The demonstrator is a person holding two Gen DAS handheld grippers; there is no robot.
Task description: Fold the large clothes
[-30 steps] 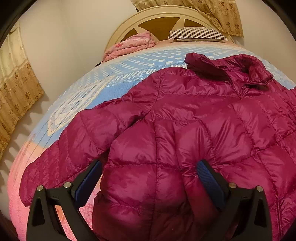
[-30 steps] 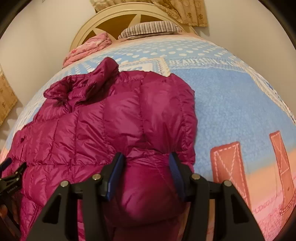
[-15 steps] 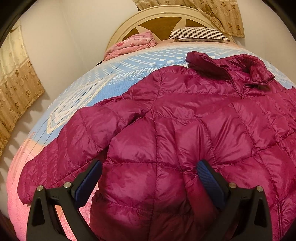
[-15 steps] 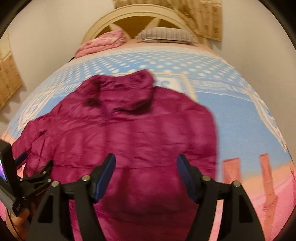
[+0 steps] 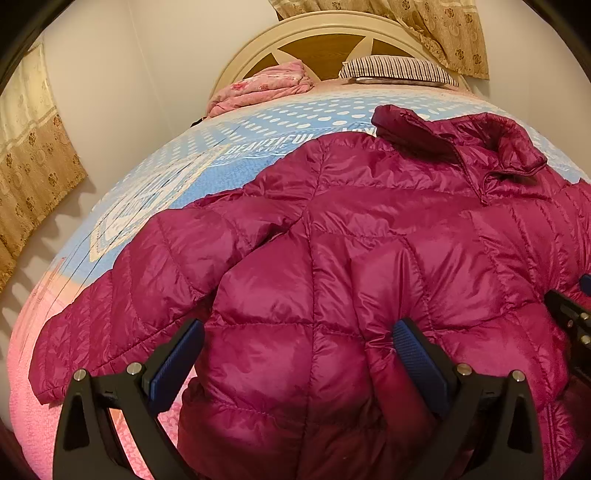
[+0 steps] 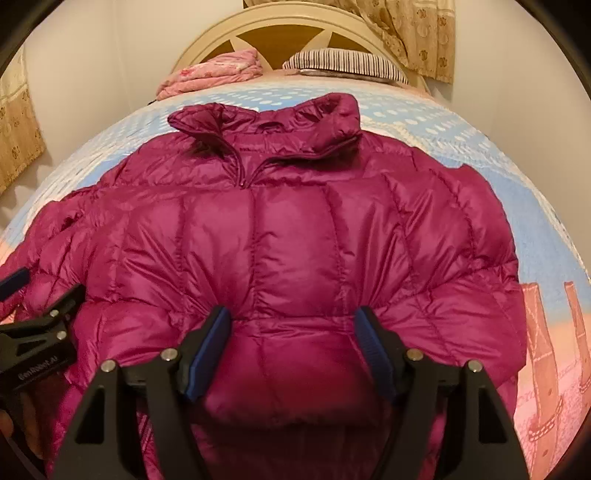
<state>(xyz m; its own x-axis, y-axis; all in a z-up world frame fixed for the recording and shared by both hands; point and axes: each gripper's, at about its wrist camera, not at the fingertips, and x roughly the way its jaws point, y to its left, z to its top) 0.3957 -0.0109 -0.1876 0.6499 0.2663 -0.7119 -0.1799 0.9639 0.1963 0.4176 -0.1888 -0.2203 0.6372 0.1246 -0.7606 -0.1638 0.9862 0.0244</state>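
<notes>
A magenta quilted puffer jacket [image 5: 369, 258] lies front up on the bed, collar toward the headboard; it also fills the right wrist view [image 6: 295, 240]. Its left sleeve [image 5: 122, 295] stretches out to the left. The right side is folded in over the body. My left gripper [image 5: 297, 354] is open, its blue pads either side of the jacket's lower left part. My right gripper [image 6: 293, 350] is open over the lower middle of the jacket, a bulge of fabric between its fingers. The left gripper shows at the left edge of the right wrist view [image 6: 22, 295].
The bed cover [image 5: 192, 173] is blue with white dots, pink toward the foot [image 6: 554, 350]. A folded pink quilt [image 5: 262, 86] and a striped pillow [image 5: 395, 68] lie by the round headboard [image 6: 295, 33]. Curtains [image 5: 33, 155] hang at left. A wall runs beside the bed.
My right gripper let go of the folded-in right sleeve, opened, and swung left to the jacket's middle. The left gripper stayed open and barely moved.
</notes>
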